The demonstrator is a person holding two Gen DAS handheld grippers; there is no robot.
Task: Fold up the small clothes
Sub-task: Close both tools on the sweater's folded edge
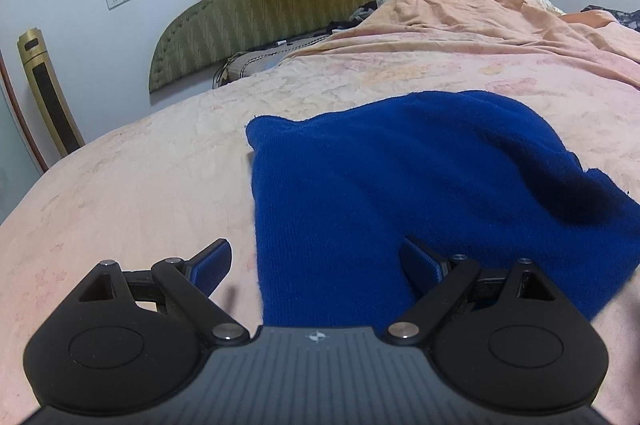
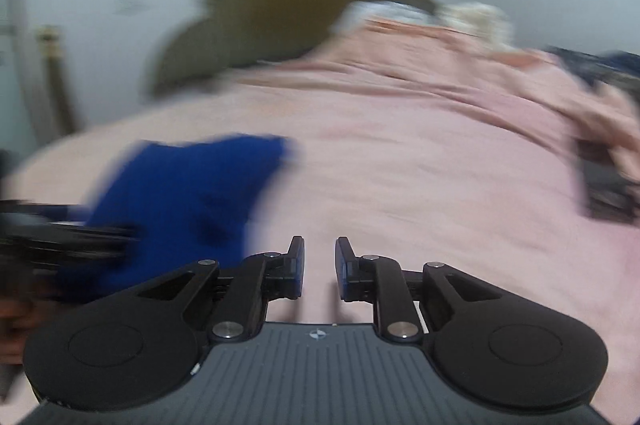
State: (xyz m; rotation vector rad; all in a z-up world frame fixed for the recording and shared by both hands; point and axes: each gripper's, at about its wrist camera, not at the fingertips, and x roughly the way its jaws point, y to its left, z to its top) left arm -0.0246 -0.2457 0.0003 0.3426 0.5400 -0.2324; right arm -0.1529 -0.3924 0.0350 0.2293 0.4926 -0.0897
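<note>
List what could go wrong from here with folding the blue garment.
1. The left gripper is wide open and straddles only the left edge of the blue garment; closing may pinch the pink sheet too.
2. The right gripper holds nothing, over bare sheet beside the garment, so a one-sided lift would probably skew the fold.
3. A raised hump at the garment's far right could get folded in as a crease.
</note>
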